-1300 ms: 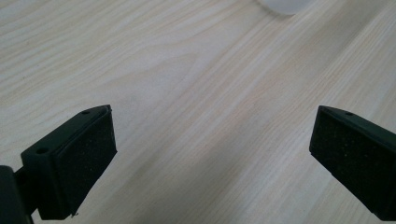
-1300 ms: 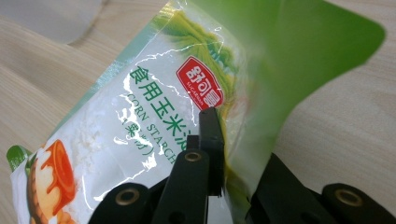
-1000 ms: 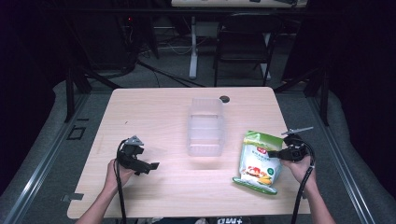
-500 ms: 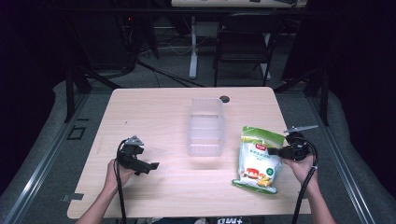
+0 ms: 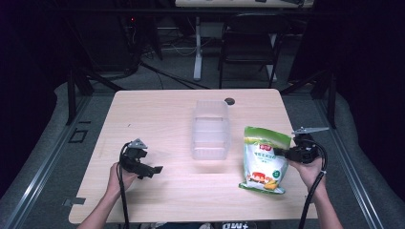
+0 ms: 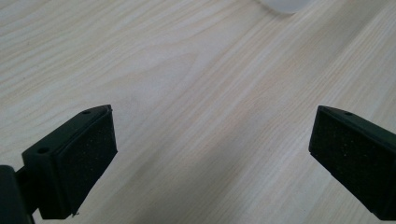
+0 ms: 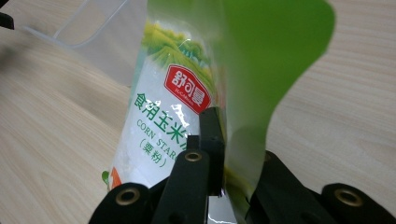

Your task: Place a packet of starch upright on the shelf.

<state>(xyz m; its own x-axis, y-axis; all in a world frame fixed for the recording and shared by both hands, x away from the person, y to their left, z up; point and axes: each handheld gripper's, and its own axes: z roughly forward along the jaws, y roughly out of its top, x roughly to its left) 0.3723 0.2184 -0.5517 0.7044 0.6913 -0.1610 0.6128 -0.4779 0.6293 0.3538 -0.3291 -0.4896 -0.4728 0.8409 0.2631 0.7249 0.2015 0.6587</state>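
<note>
The right gripper (image 5: 288, 153) has its jaws pressed together on the right edge of the bag (image 5: 263, 157), a green and white pouch of corn starch. In the right gripper view the jaws pinch the thin side seam of the bag (image 7: 177, 116), which stands directly ahead of them with its green top flap curling over to the gripper's right. In the high view the bag's upper end appears raised, while its lower end looks to be on or close to the table (image 5: 157, 119); contact there cannot be told for certain.

The left gripper (image 5: 152, 170) rests near the table's front left, jaws spread wide with nothing between them. Bare wood lies ahead of its pads (image 6: 88, 154).

The clear bin (image 5: 210, 129) stands just beyond the bag, on the side away from the right gripper, and looks empty.

Judgement: the grasp is made and the lift has begun. What probably remains is carrying the bag across to the bin, lowering it in, and releasing. The left gripper has no part in the work so far.
</note>
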